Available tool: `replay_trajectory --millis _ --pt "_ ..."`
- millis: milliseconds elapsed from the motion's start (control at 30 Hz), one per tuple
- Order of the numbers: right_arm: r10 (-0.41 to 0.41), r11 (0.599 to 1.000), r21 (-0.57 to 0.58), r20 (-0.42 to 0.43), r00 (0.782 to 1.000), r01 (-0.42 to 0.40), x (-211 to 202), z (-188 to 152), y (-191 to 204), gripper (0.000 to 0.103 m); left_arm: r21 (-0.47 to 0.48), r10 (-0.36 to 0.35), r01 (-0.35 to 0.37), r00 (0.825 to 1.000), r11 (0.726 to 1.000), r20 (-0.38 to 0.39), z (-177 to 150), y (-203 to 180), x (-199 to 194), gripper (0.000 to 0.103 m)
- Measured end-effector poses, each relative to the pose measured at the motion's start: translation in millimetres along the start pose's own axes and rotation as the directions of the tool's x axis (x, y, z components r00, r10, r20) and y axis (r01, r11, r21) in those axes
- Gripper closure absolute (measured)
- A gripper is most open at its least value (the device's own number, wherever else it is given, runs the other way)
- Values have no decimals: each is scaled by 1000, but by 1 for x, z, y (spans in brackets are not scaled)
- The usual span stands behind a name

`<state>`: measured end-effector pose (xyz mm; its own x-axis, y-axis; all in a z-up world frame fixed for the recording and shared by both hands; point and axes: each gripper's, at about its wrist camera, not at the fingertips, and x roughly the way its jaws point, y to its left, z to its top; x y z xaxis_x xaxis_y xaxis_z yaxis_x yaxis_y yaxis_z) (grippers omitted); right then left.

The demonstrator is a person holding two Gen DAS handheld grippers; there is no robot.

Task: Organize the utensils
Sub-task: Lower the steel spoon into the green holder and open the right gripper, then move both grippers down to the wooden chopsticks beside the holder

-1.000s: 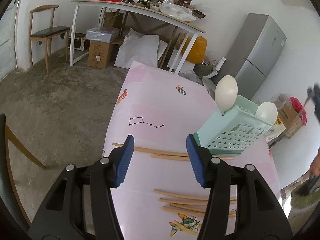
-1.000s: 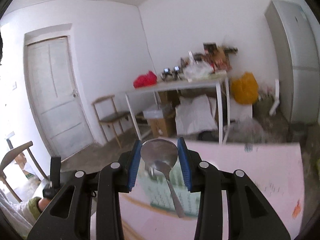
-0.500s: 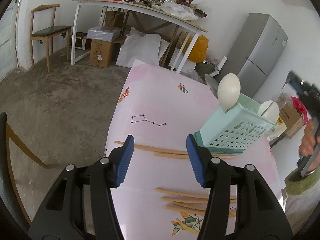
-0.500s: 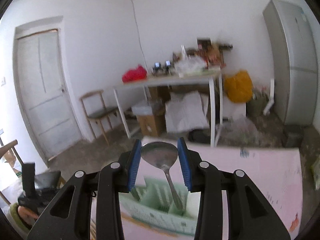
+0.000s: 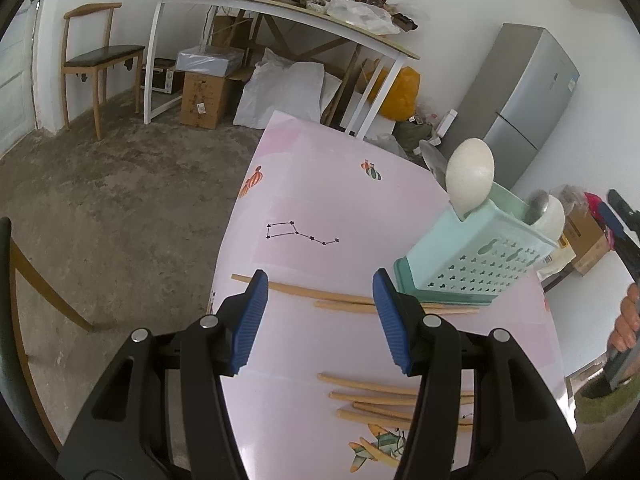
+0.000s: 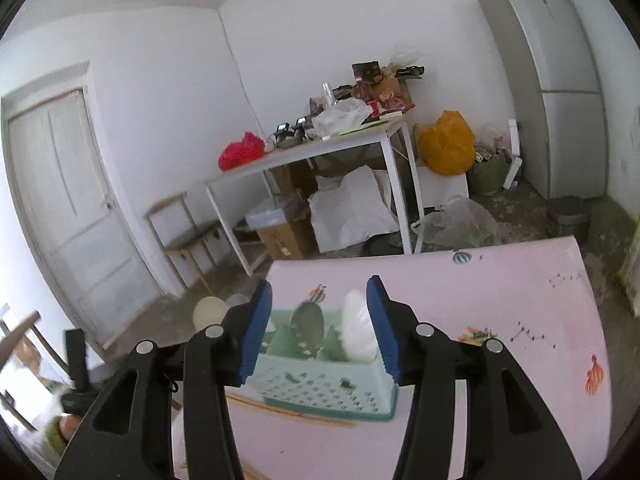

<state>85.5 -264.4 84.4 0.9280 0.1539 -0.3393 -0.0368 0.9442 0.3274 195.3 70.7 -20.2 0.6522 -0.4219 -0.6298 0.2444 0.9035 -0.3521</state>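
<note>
Standing in the green caddy (image 6: 328, 384): metal spoon (image 6: 307, 325) and two white spoons. Right gripper (image 6: 319, 325) jaws just opened, empty; left gripper (image 5: 320, 320) spread, empty. Chopsticks (image 5: 384, 398) beside caddy remain.

Metal spoon (image 6: 307, 325) upright in green basket (image 6: 320, 390)

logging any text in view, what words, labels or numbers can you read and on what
None can be read.
Fridge: blue sticker near its top, too small.
Cardboard box under the white table: a label with print, blurred.
Tablecloth: only drawings, no words.
</note>
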Motion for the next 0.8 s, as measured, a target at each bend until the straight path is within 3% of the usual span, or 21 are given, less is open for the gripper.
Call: replay_trajectory --millis 100,233,333,367,433,467,533,700,800 --pt "46 998 33 -35 998 -44 -9 -16 6 54 7 6 -6 1000 1000 -4 -1 0 1 51" --pt "131 990 85 -200 971 -116 1 -62 22 54 31 -9 9 1000 999 -10 -1 -5 10 54" --pt "201 975 163 -361 911 -150 16 -112 36 54 82 -41 43 999 996 -18 4 -16 21 67" --pt "223 970 188 -420 880 -156 22 -133 43 54 103 -47 48 999 994 -18 6 -20 25 69" --pt "246 964 218 -489 837 -155 28 -160 52 54 169 -42 45 999 985 -20 12 -32 40 75" --pt "258 960 234 -536 804 -152 33 -177 59 54 189 -35 39 999 981 -24 14 -36 46 80" --pt "280 953 264 -580 764 -149 36 -198 67 54 245 -9 20 999 969 -44 20 -45 68 85" --pt "272 953 286 -661 699 -100 44 -228 73 54 345 91 -41 987 938 -130 15 -55 116 99" --pt "287 945 311 -656 698 -96 43 -231 71 54 373 138 -65 975 926 -173 6 -58 131 103"
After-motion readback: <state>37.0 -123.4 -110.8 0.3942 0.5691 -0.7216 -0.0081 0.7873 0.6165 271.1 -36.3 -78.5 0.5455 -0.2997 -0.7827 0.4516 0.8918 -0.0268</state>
